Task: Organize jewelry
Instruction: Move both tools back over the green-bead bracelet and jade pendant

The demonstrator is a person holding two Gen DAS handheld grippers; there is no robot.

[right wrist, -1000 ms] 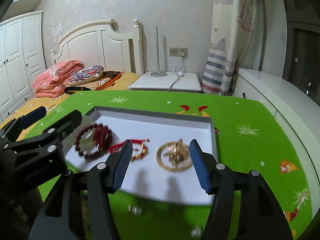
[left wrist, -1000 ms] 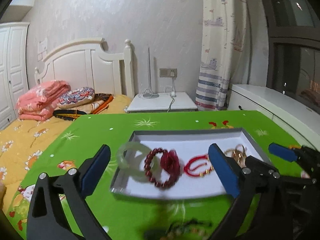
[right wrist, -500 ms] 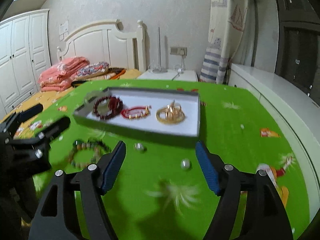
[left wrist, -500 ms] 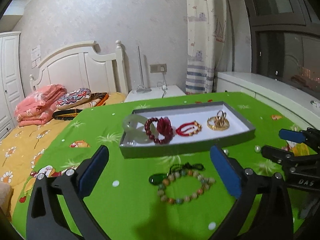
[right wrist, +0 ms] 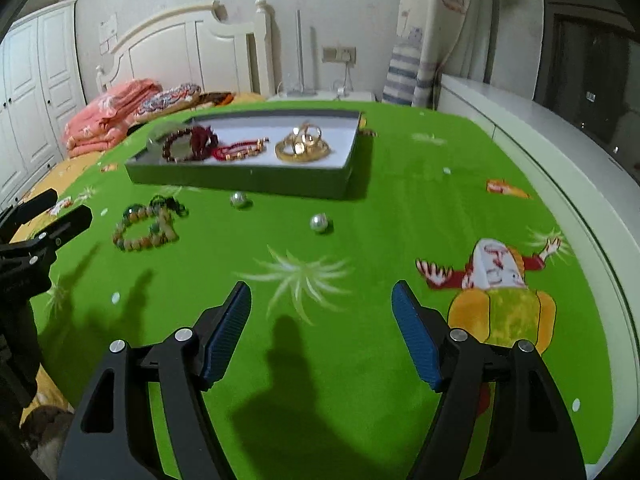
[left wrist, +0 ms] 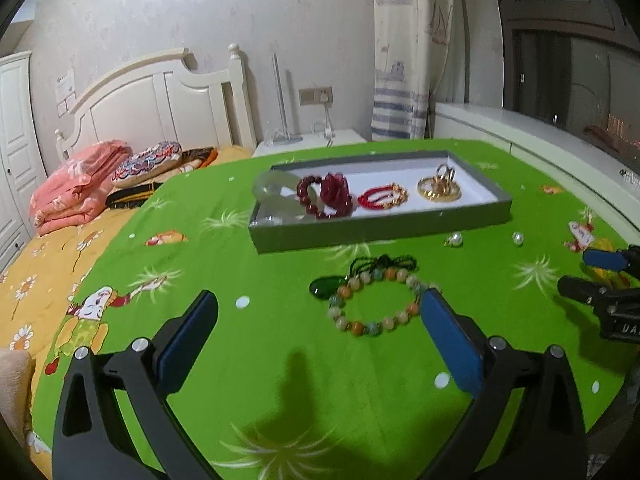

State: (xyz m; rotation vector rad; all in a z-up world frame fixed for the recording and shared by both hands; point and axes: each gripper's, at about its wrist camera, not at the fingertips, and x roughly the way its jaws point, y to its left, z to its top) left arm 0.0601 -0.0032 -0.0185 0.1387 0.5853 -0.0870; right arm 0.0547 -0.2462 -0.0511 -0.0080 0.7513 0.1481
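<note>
Grey tray sits mid-cloth, already holding a pale green bangle, dark red bead bracelet, red cord bracelet and gold pieces. Loose on the green cloth in front of the tray: a multicolour bead bracelet with a green pendant on black cord touching it, plus two pearl beads, one just by the tray wall, one nearer me.

My left gripper is spread wide, empty, low over the cloth with the bead bracelet just ahead, its right finger overlapping the bracelet's edge. My right gripper is also spread, nothing between the pads, pearls well ahead.

Step, I'd say: tray partly filled, now lining up on the leftovers. Next calls for my left to go forward and down, straddle one side of the bracelet, pinch the beads without snagging the cord. Pearls may roll.
</note>
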